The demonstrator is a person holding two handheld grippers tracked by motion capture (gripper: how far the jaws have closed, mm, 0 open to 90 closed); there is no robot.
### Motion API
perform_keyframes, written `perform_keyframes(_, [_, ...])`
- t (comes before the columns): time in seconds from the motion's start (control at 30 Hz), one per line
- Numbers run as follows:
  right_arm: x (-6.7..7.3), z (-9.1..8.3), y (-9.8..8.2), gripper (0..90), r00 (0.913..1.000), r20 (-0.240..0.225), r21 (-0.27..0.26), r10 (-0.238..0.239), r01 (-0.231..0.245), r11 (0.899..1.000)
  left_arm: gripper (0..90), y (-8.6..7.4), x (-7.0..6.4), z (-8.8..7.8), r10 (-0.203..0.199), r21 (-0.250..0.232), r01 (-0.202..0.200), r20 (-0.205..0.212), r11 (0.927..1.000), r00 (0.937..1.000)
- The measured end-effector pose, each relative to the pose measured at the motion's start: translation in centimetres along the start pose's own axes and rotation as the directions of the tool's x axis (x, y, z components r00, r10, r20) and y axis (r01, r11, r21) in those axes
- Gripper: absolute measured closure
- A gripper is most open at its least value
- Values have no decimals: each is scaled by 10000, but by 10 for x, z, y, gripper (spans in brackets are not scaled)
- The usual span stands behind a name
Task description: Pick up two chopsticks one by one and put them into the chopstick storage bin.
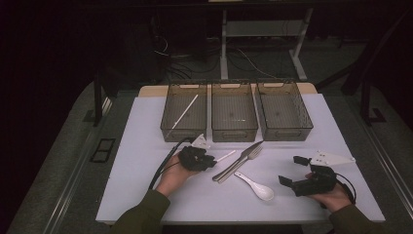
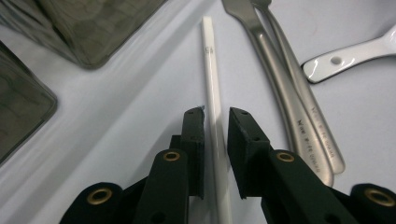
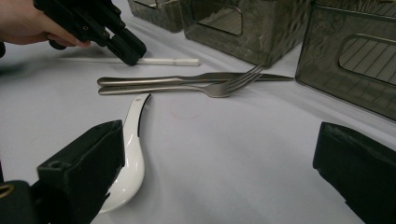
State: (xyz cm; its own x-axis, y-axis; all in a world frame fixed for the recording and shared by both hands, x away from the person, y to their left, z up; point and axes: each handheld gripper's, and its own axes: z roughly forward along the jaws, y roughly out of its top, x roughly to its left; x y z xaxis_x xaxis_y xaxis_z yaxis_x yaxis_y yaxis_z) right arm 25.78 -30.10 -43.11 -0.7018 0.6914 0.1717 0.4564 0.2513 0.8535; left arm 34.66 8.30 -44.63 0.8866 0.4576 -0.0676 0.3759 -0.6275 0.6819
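Observation:
A white chopstick [image 2: 212, 79] lies flat on the white table [image 1: 146, 185], just left of a metal knife [image 2: 261, 60] and fork [image 2: 299, 93]. My left gripper [image 2: 215, 114] is low over the chopstick, its two jaws straddling the near end with a thin gap, so it is open. In the high view the left gripper [image 1: 214, 161] sits in front of the left bin. A white ceramic spoon [image 3: 133, 140] rests close to the left jaw of my right gripper [image 3: 219, 154], which stands wide open and empty. The right gripper [image 1: 290, 169] is at the table's front right.
Three smoky plastic bins stand in a row at the back: left [image 1: 168, 124], middle [image 1: 216, 127], right [image 1: 304, 117]. Another white chopstick [image 1: 184, 115] lies slanted in the left bin. The knife and fork [image 1: 243, 161] lie side by side at the centre, the spoon [image 1: 255, 186] in front of them.

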Motion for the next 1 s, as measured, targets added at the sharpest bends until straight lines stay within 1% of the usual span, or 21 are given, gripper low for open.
perform_keyframes(0.1, [0,0,0,22,10000,5,11,16,-16,10000,771,-1,-2,1,19,-63,-20,-128,10000,9999])
perform_keyframes(0.17, [0,0,0,22,10000,12,2,22,-22,10000,779,0,-4,1,109,3,-109,-192,9999,9998])
perform_keyframes(0.23, [0,0,0,22,10000,15,4,15,-15,10000,828,0,-4,1,114,17,-113,-154,9999,9998])
perform_keyframes(0.3, [0,0,0,22,10000,14,8,31,-31,10000,833,1,-4,1,145,80,-144,-134,9999,9998])
perform_keyframes(0.43, [0,0,0,22,10000,10,12,29,-29,10000,838,1,-3,1,77,63,-76,-85,10000,9999])
perform_keyframes(0.47, [0,0,0,22,10000,-6,11,52,-52,10000,841,1,-2,1,240,99,-239,-61,9997,9997])
perform_keyframes(0.5, [0,0,0,22,10000,-6,11,52,-52,10000,841,2,-2,0,131,136,-131,-3,9998,9999])
perform_keyframes(0.53, [0,0,0,22,10000,-4,2,49,-49,10000,842,2,-1,1,-35,72,35,51,10000,10000])
perform_keyframes(0.6, [0,-1,0,22,10000,-3,-7,66,-66,10000,842,1,0,0,-7,96,6,104,10000,9999])
perform_keyframes(0.63, [0,-1,0,22,10000,-7,-11,68,-68,10000,841,1,1,0,118,102,-120,121,9999,9999])
perform_keyframes(0.7, [0,-1,0,22,10000,-12,-11,79,-79,10000,839,0,0,0,-13,65,13,91,10000,10000])
perform_keyframes(0.77, [0,-1,0,22,10000,-7,-9,60,-60,10000,835,1,0,1,238,44,-237,-26,9997,9997])
perform_keyframes(0.8, [0,-1,0,22,10000,-4,-6,56,-56,10000,837,1,-1,1,229,41,-229,-45,9997,9997])
perform_keyframes(0.83, [0,0,0,22,10000,-6,-4,52,-52,10000,838,0,-3,1,68,38,-67,-79,10000,9999])
perform_keyframes(0.9, [0,0,0,22,10000,-11,2,44,-44,10000,839,1,-3,1,76,57,-76,-77,10000,9999])
perform_keyframes(0.93, [0,0,0,22,10000,2,-2,56,-56,10000,840,1,0,1,215,48,-215,-35,9998,9998])
perform_keyframes(0.97, [0,-1,0,22,10000,-7,-5,51,-51,10000,842,0,-1,0,-10,17,10,20,10000,10000])
perform_keyframes(1.0, [0,-1,0,22,10000,-9,-21,39,-39,10000,842,0,-1,0,23,38,-23,20,10000,10000])
